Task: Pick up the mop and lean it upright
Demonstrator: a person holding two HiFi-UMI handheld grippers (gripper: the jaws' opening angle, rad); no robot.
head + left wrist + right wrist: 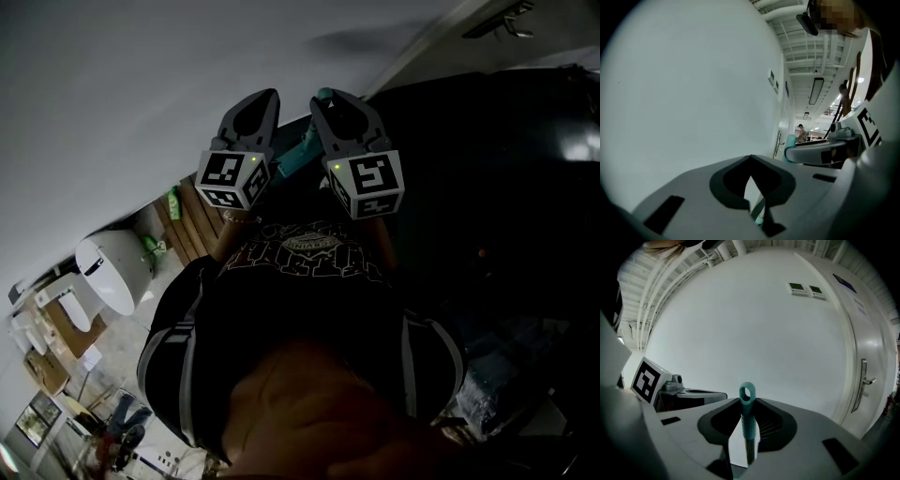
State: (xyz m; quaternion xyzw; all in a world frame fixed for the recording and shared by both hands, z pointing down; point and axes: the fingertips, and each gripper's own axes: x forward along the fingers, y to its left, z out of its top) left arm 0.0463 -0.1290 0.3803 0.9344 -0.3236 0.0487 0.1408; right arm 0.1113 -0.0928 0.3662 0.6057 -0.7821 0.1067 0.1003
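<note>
Leaning step: the right gripper [748, 425] jaws pinch the teal ring-ended plastic mop handle [746, 401], upright before the white wall [754, 324] at twelve o'clock. The left gripper [751, 180] jaws, nearly together, seem to nip its shaft lower. Next, tip it gently against the wall, then let go.
</note>
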